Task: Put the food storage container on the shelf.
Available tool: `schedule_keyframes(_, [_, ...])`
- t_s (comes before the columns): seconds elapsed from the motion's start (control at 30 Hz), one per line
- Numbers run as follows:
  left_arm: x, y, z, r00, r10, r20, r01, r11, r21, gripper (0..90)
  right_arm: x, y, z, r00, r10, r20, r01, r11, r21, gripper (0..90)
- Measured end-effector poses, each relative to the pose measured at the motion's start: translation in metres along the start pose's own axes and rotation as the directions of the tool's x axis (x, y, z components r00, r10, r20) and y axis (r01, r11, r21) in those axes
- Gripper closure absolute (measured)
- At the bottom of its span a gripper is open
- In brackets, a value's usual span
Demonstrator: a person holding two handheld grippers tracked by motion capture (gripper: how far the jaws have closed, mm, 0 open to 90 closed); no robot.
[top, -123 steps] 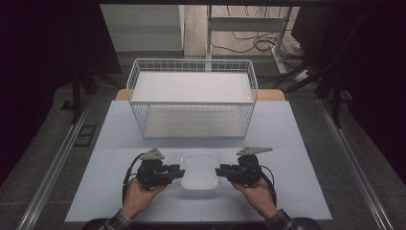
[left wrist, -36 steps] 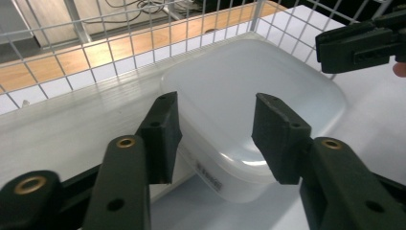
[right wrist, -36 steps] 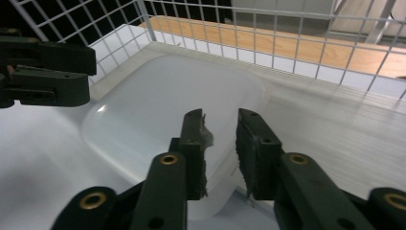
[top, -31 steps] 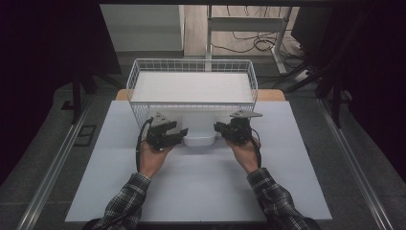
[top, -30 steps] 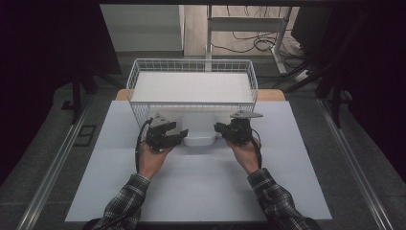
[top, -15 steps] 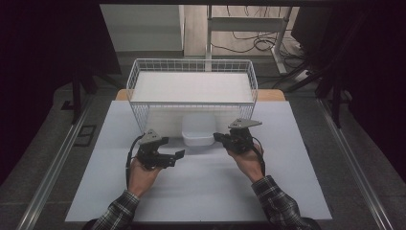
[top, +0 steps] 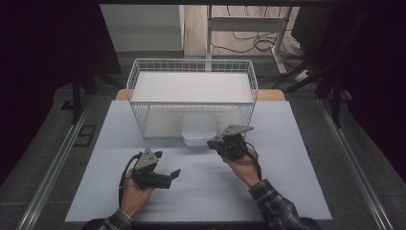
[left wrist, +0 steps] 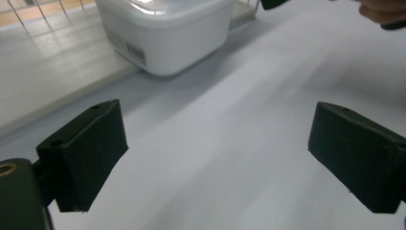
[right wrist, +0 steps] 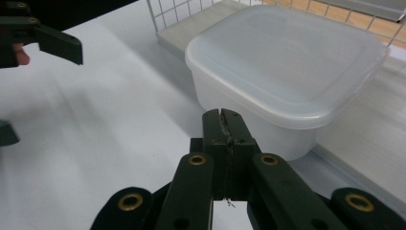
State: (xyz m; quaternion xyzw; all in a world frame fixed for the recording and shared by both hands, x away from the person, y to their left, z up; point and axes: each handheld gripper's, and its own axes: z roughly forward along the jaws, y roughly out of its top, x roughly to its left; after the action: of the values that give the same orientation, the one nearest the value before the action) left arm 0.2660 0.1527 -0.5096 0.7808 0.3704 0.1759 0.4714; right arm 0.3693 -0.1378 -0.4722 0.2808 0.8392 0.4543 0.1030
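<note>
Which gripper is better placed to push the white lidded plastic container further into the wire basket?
Probably the right gripper: its shut jaws sit right at the white lidded plastic container, which lies at the white wire basket. The left gripper hangs open over bare table, well short of it.

Both grippers black w/ brass rivets, grey triangular top plates, black cables; plaid sleeves (top: 275, 208) on person.

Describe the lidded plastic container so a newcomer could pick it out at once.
Start at the white wire basket at the far middle of the table. The lidded plastic container sits at the basket's near wall, right of centre, beside the right gripper. It is a translucent white rounded tub, with a barcode label on one side.
</note>
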Motion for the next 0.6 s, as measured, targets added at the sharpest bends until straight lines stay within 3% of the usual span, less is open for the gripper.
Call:
schedule_keyframes(0.2, [-0.007, -0.009, -0.006, 0.9998, 0.014, 0.011, -0.014, 0.9997, 0.019, 4.2, 0.001, -0.004, 0.007, 1.0, 0.005, -0.007, -0.005, 1.0, 0.019, 88.7])
schedule_keyframes(0.6, [-0.006, -0.018, -0.013, 0.9995, -0.009, 0.029, 0.009, 0.9999, 0.007, 2.4, -0.003, -0.005, 0.027, 0.9999, 0.011, -0.002, -0.011, 0.999, 0.039, 88.5])
